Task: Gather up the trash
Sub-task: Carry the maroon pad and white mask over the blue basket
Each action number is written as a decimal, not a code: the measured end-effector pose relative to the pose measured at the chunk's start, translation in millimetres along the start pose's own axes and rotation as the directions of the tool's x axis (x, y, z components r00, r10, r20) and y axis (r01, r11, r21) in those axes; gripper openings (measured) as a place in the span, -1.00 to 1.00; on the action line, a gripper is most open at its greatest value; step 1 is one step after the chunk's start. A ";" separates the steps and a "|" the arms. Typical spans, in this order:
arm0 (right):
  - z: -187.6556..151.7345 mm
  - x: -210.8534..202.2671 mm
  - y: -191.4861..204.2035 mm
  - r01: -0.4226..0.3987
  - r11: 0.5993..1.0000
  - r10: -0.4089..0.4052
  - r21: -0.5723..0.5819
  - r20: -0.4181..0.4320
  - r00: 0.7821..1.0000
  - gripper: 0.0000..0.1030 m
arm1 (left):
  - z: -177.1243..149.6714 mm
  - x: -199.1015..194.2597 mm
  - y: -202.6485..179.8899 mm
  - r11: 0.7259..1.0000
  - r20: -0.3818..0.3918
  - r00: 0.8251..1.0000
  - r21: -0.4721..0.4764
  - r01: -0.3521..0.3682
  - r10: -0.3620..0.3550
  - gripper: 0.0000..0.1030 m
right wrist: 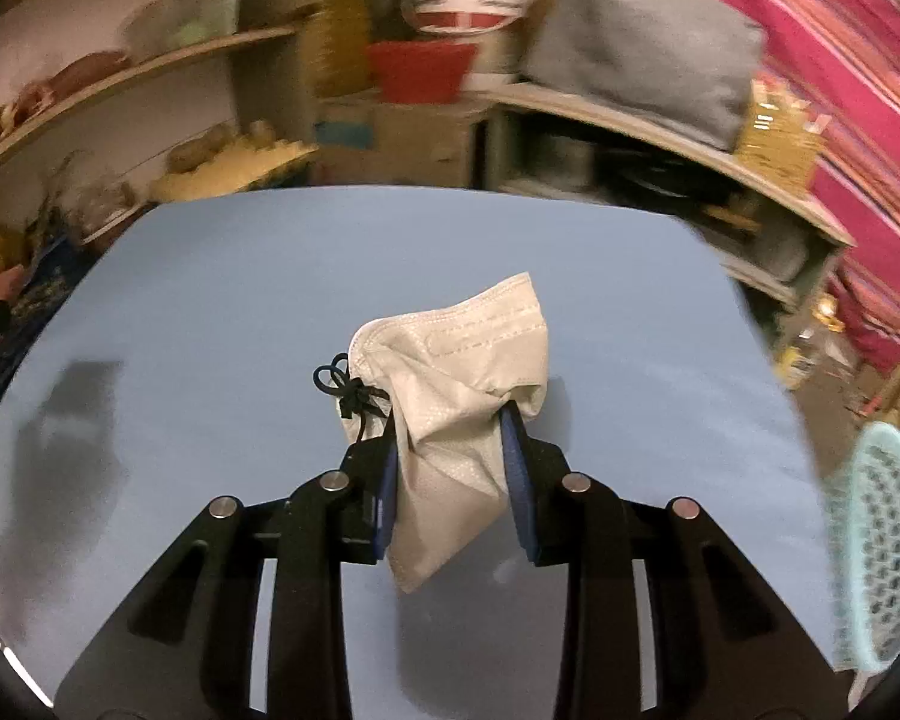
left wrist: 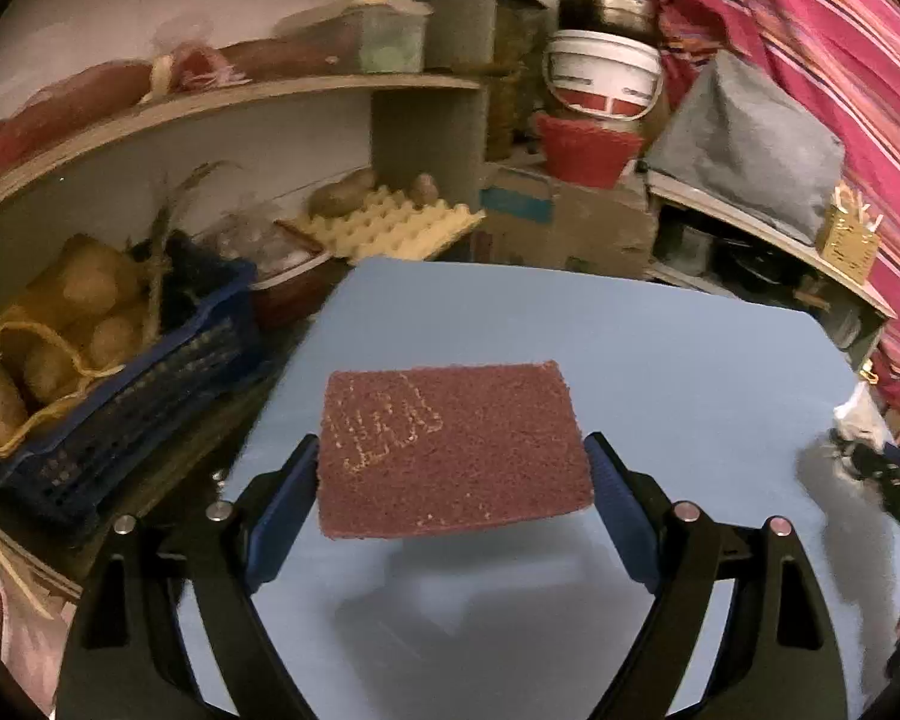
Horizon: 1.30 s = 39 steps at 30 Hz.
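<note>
Through the left wrist camera, we are seeing our left gripper (left wrist: 455, 471) gripping a reddish-brown scouring pad (left wrist: 453, 447) by its two side edges, holding it flat above the blue table (left wrist: 660, 372).

Through the right wrist camera, our right gripper (right wrist: 448, 429) is pinching a crumpled white face mask (right wrist: 456, 396) above the table (right wrist: 210, 300), the mask's black ear loop (right wrist: 354, 390) dangling beside the left finger, a pale green basket (right wrist: 876, 546) sitting at the right edge.

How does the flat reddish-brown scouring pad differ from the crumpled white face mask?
The reddish-brown scouring pad is a stiff flat rectangle held level; the white face mask is soft, crumpled and hanging. The pad spans the left gripper's wide jaws; the mask is pinched in the right gripper's narrow ones. Both are lifted above the blue table.
</note>
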State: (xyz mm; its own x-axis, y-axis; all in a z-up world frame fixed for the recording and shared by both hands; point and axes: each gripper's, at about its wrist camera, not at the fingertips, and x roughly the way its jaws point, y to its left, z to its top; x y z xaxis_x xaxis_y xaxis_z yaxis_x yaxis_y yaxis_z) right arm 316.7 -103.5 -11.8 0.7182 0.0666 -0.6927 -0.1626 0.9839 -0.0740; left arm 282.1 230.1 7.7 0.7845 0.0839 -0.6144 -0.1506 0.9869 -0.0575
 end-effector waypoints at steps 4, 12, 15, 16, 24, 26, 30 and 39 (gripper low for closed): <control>-11.1 -31.2 -63.7 0.079 0.996 -0.080 0.035 0.033 0.996 -0.39 | 3.6 -2.1 -26.8 1.000 0.005 1.000 0.021 0.018 -0.018 0.65; -37.6 -62.4 -163.5 0.123 0.975 -0.136 0.187 0.057 0.989 -0.38 | 4.1 -18.9 -97.8 0.993 0.031 0.997 0.103 0.064 -0.068 0.65; -43.0 -74.9 -184.3 0.143 0.968 -0.161 0.204 0.071 0.984 -0.38 | 3.5 -29.0 -124.9 0.986 0.047 0.994 0.138 0.090 -0.098 0.65; -44.7 -78.3 -189.7 0.144 0.967 -0.163 0.210 0.075 0.984 -0.38 | 3.6 -32.2 -132.8 0.984 0.050 0.993 0.145 0.101 -0.109 0.65; -62.0 -110.8 -239.1 0.172 0.956 -0.201 0.238 0.101 0.974 -0.34 | 3.9 -58.1 -207.6 0.966 0.074 0.981 0.202 0.161 -0.178 0.65; -68.6 -117.0 -253.4 0.196 0.951 -0.225 0.240 0.097 0.970 -0.34 | 2.0 -60.6 -225.9 0.961 0.073 0.978 0.214 0.176 -0.195 0.65; -80.1 -120.7 -279.4 0.198 0.939 -0.229 0.281 0.083 0.970 -0.34 | -6.5 -61.4 -268.4 0.949 0.075 0.973 0.252 0.191 -0.216 0.65; -102.7 -130.3 -332.0 0.188 0.908 -0.229 0.375 0.068 0.971 -0.34 | -28.2 -49.3 -378.5 0.898 -0.005 0.938 0.289 0.332 -0.346 0.65</control>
State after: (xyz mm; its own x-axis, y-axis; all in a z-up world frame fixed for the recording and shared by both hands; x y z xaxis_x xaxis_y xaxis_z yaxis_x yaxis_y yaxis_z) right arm 207.7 -456.0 29.4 0.7807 -0.1493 -0.6068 0.2411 0.9678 0.0720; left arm 283.5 -151.5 37.5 0.7855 -0.2630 -0.5602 0.2991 0.9538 -0.0284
